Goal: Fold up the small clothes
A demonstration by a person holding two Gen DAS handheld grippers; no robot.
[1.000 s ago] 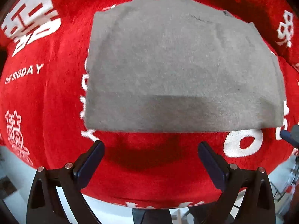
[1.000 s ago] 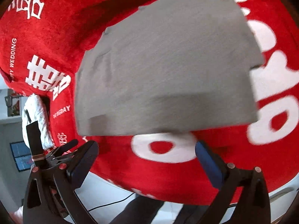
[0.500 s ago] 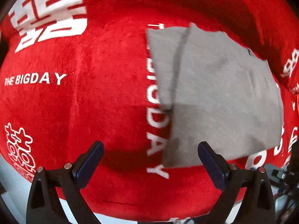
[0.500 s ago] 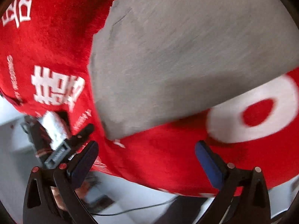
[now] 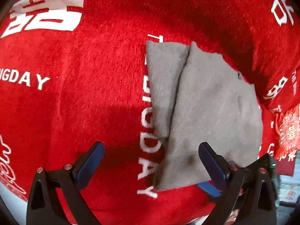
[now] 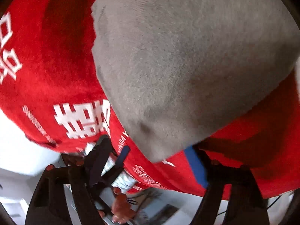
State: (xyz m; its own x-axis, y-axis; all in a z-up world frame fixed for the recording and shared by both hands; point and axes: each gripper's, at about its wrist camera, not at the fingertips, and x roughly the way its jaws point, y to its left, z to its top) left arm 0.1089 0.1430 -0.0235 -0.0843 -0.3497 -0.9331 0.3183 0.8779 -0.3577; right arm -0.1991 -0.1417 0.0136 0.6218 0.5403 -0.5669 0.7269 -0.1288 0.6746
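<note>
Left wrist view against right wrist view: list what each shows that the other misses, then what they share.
Only the left wrist view: the garment's folded-over flap, the "BIGDAY" lettering, and the left tool open over the garment's left edge.

Only the right wrist view: the right tool, jaws closing at the garment's near corner, and bright room below the blanket's edge.

Both: grey garment on the red blanket.
</note>
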